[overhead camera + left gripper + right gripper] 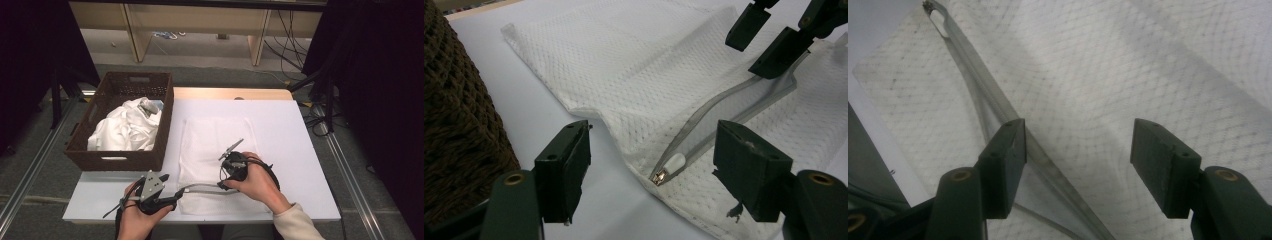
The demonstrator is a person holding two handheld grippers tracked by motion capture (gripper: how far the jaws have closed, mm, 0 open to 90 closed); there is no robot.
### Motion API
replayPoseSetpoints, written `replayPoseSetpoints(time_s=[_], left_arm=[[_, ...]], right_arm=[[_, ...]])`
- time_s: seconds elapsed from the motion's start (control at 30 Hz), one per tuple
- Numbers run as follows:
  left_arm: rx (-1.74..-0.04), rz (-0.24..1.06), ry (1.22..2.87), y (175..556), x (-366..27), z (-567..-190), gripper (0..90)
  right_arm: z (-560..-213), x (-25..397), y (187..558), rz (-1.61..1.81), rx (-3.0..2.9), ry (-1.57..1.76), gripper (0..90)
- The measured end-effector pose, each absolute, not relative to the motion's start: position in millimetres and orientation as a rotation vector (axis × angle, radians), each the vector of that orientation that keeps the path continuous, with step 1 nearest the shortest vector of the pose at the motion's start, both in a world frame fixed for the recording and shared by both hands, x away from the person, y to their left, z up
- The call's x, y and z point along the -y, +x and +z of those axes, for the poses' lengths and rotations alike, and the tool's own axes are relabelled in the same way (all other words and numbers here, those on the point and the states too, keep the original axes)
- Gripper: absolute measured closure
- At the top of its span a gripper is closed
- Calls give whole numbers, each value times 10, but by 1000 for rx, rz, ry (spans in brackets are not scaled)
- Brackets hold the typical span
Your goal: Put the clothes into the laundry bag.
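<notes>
A white mesh bag [215, 135] lies flat on the white table [295, 150]. Its grey zipper band [202, 187] runs along the near edge. My left gripper [174, 199] is open at the bag's near-left corner, and the metal zipper pull [668, 169] lies between its jaws, untouched. My right gripper [221, 179] is open too, hovering just above the zipper band [998, 107] farther along; one jaw is over the band. In the left gripper view, the right gripper [769, 40] shows at the upper right, over the same band.
A dark wicker basket [167, 125] stands on the table's left side, holding crumpled white cloth [125, 130]. Its woven wall [454, 125] is close to my left gripper. Bare table lies to the right of the bag.
</notes>
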State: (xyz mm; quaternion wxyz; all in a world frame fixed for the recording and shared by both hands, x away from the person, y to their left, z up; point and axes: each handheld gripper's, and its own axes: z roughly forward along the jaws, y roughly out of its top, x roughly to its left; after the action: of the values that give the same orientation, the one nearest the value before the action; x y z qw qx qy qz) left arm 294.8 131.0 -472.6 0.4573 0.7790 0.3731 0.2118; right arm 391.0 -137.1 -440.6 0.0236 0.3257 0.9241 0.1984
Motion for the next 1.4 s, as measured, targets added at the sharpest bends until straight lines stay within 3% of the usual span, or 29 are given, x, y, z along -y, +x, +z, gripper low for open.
replayPoseSetpoints(time_s=[0.3, 0.43, 0.6, 1.13, 1.33, 1.4], left_arm=[[-914, 517, 1922, 2950, -1287, -4728, 310], [-916, 518, 1914, 2947, -1287, -4723, 311], [-900, 502, 1892, 2943, -1303, -4627, 308], [-894, 630, 1855, 3162, -1483, -4069, 213], [-1006, 715, 1869, 3622, -1773, -3803, 165], [-1079, 728, 1903, 3930, -1927, -3723, 154]], right_arm=[[-4479, 1248, 3834, 558, -2911, 941, 428], [-4558, 1229, 3864, 465, -2898, 843, 767], [-4386, 1225, 3804, 545, -2832, 868, 880], [-3958, 1313, 3666, 818, -2567, 817, 893], [-3891, 1330, 3660, 875, -2558, 820, 890], [-3884, 1317, 3652, 914, -2540, 826, 890]])
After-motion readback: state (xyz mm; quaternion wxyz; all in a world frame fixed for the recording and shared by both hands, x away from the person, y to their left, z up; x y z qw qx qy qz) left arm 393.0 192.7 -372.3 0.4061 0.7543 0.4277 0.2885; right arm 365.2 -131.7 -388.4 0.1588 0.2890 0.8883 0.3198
